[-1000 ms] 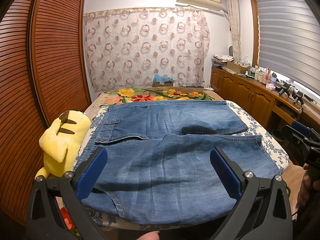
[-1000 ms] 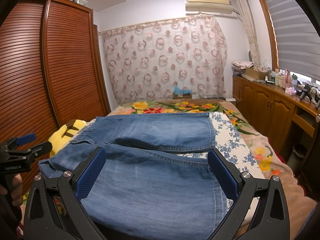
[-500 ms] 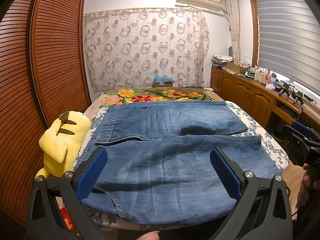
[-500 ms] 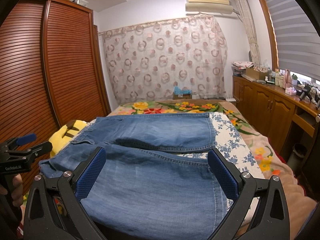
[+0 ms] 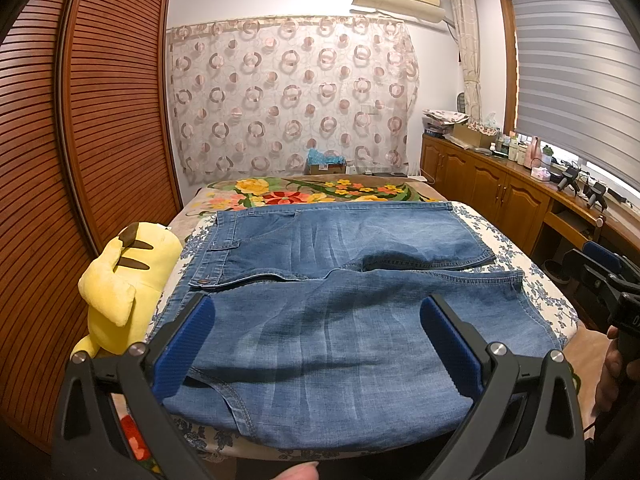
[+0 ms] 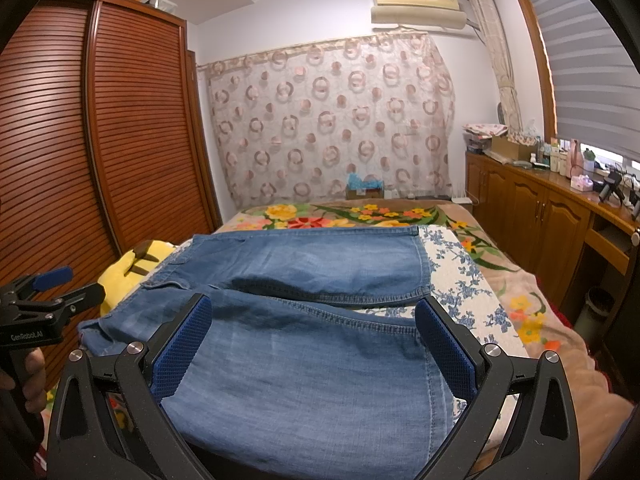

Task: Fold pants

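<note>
The bed point(image 5: 500, 236) wears a blue-flowered white sheet, with a bright floral blanket point(image 5: 304, 192) beyond the jeans point(image 5: 340, 320). The jeans lie flat across the sheet, both legs spread out. A yellow plush toy point(image 5: 120, 280) rests just left of their waistband

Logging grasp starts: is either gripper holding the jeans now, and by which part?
Nothing is held. Left gripper and right gripper hover above the jeans, jaws wide open.

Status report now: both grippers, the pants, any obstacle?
Left gripper open, right gripper open, both empty. Jeans flat on bed, unfolded. Yellow plush beside waistband.
</note>
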{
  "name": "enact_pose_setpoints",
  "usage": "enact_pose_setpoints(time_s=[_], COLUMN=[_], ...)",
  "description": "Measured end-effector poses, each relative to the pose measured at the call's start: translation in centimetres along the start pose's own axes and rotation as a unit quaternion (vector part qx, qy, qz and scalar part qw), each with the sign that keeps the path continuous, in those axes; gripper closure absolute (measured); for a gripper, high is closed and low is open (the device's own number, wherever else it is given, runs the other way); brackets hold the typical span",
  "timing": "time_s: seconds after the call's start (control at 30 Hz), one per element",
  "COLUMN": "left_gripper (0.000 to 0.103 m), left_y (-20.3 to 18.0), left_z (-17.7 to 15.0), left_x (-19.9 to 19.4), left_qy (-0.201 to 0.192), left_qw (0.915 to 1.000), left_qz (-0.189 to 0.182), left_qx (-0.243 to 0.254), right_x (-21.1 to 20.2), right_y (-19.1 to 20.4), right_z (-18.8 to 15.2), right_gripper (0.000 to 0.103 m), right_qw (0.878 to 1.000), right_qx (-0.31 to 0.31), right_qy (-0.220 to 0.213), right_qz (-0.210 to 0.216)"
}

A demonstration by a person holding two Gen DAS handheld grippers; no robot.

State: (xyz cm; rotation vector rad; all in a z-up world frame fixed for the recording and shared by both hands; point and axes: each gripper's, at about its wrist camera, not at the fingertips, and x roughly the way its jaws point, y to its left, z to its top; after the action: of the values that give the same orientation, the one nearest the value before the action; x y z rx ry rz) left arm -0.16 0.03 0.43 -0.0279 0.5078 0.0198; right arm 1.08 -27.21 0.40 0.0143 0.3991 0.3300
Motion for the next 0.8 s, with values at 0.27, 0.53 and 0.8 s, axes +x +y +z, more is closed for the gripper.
enact_pose_setpoints(time_s=[0.27,0.53,0.8], left_gripper=[0.0,0.0,0.0], left_y=[-1.5,-0.9,1.1], left_z=[-0.3,-1.7,-3.2], left_x=[-0.3,1.5,3.6], left_qy=[0.01,0.04,0.065], left_qw=[0.9999,0.9992,0.9978], left_qz=[-0.001,-0.004,0.0], left_qx=[0.0,-0.002,-0.011], right_x=[0.0,0.9,2.6], right_y=[-0.6,-1.0,-2.6], right_z=[-1.0,-1.7,-2.7], right_gripper=[0.0,0.0,0.0], right_qw=[1.0,1.0,0.998], right_qx=[-0.001,-0.007,-0.002], right_qy=[0.007,0.03,0.061], right_qz=[0.0,-0.002,-0.009])
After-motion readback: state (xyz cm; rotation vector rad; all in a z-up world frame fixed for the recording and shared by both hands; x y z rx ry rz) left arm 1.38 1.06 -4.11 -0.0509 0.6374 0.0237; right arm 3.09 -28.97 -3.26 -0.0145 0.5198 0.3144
